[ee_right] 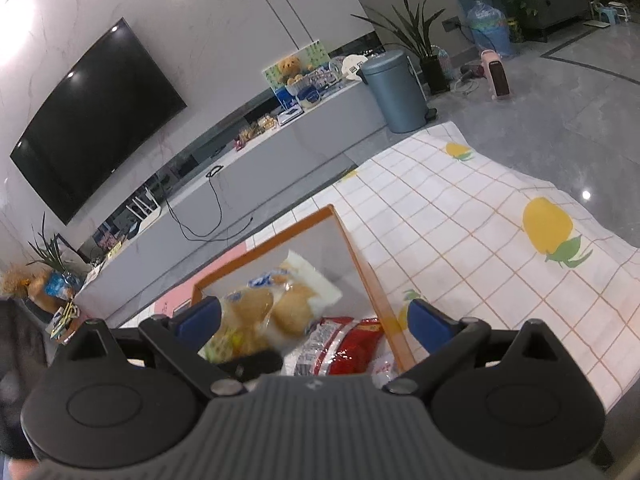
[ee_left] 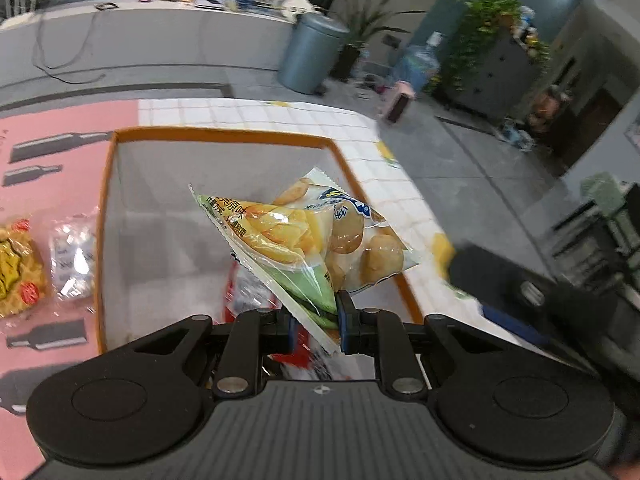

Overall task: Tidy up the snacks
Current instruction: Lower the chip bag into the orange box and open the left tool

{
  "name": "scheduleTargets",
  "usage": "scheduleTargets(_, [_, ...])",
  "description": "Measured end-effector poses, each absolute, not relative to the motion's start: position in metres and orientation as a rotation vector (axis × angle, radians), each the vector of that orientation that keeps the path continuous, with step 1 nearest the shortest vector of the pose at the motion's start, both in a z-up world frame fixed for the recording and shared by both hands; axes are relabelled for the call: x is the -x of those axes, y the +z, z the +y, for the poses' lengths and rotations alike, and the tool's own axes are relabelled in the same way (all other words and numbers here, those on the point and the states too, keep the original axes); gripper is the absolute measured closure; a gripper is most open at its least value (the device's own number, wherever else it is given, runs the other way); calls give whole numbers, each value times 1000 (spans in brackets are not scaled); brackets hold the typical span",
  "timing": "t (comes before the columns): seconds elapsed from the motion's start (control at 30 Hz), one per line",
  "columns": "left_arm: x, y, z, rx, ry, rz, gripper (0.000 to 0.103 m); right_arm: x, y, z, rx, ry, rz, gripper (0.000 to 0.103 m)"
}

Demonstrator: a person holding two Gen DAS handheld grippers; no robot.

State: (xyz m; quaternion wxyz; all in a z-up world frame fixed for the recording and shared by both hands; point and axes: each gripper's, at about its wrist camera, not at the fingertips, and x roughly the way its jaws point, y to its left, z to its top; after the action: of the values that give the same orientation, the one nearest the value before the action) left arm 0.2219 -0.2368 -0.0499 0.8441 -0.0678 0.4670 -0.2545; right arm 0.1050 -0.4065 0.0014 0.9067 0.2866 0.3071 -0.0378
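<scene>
Two glossy crinkly snack bags [ee_left: 308, 236] pinched by left gripper [ee_left: 316, 320] over orange-rimmed bin [ee_left: 224, 136]; right gripper [ee_right: 316, 316] fingers spread

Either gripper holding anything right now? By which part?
Left gripper pinches the chip bag by its lower corner, over the bin. Right gripper is open, holding nothing.

A table under a checked lemon-print cloth [ee_right: 460, 240] and pink mat [ee_left: 60, 152] bore an orange-rimmed box [ee_left: 224, 135] and two snack packets [ee_left: 18, 266].
</scene>
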Motion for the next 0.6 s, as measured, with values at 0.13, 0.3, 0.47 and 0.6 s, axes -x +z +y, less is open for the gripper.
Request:
scheduleTargets(0.13, [-232,-57,-235,113,-454,994,83,-104,0,-411,-601,-83,639,6])
scheduleTargets(0.3, [-234,-58,-229,61,-338,970,83,-105,-3,-412,-611,-96,653,6])
scheduleTargets(0.47, [-232,-58,-219,56,-267,988,83,-107,-2,-411,-612,-93,653,6])
scheduleTargets(0.6, [-230,-54,-216,40,-235,984,68,-108,-2,-413,-614,-97,655,6])
